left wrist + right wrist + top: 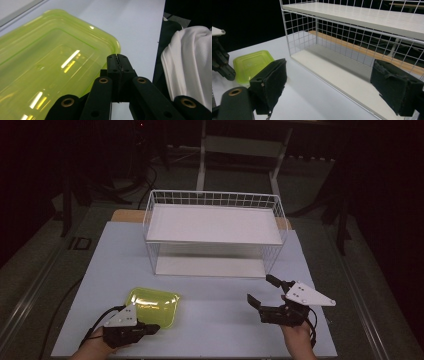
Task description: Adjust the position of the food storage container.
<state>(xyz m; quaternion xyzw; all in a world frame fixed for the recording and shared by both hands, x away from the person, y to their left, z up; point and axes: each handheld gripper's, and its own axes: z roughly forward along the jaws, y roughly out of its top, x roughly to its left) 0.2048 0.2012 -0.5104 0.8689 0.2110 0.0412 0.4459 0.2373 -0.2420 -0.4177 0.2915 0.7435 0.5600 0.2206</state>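
Beyond both claws, the rack (214, 232) is standing with its lower shelf open toward you. Just ahead of your left claw (150, 328), nearer than your right, the green lid (153, 305) is lying flat, long axis crosswise. Your left claw is pinching shut on nothing; your right claw (261, 292) is gaping wide, empty, over bare table (215, 320).

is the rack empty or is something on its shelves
Empty. In the high view the wire rack shows a bare white top shelf and a bare lower shelf; the yellow-green lid lies outside it on the table.
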